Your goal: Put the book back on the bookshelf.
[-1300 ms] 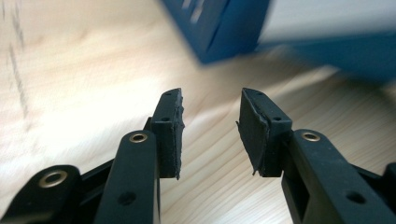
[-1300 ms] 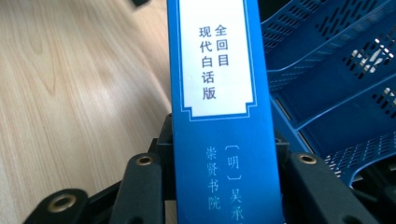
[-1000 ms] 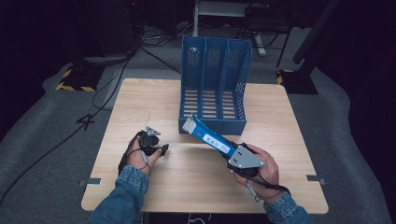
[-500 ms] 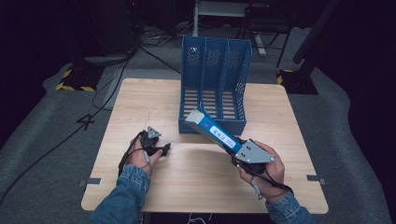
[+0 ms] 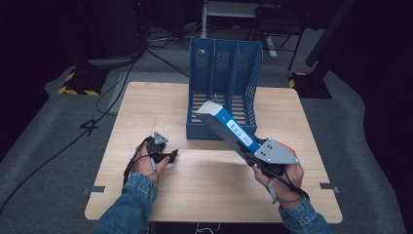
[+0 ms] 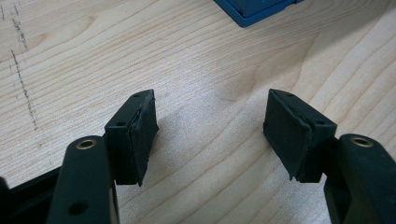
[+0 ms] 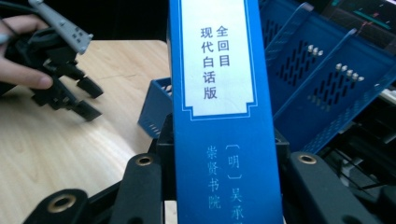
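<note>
Clamping blue book (image 5: 229, 127) in right tool (image 5: 254, 155), tilted toward file rack (image 5: 225, 66), left tool (image 5: 170, 157) released, on table (image 5: 146, 102).

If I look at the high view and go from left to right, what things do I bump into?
Left gripper → blue book → right gripper.
</note>
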Available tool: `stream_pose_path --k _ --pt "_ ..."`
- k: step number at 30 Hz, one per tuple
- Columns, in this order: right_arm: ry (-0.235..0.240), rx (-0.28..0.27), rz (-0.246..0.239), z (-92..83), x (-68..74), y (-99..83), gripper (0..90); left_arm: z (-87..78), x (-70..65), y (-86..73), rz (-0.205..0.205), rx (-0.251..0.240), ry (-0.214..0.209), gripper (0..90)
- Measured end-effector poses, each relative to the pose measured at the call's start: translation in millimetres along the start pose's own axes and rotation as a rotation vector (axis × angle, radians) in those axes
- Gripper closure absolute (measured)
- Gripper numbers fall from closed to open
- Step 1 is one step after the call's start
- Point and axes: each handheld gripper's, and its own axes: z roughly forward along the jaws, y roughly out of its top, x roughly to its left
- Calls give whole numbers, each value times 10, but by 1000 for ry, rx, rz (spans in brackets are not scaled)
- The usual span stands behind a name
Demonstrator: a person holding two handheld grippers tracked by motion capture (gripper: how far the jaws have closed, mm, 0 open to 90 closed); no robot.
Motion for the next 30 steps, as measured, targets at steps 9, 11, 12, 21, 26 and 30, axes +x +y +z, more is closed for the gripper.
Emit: stream_pose_path --k 9,11,12,21,26,30 --pt "-44 -38 45 -4 -182 129 623 -26 -1 -27 -27 -3 26 353" --pt "-56 -47 54 17 -247 155 623 -39 5 -42 -35 -5 34 354" --pt "-60 -49 57 23 -269 163 623 -45 8 -46 -36 -5 39 354" --pt "-120 -55 104 118 -537 217 623 -55 5 -58 -41 -3 40 354" --pt "-150 -62 127 160 -665 256 623 -38 9 -41 -41 -6 44 353" --pt "-168 -66 142 213 -746 305 623 -28 10 -32 -40 -4 42 353"
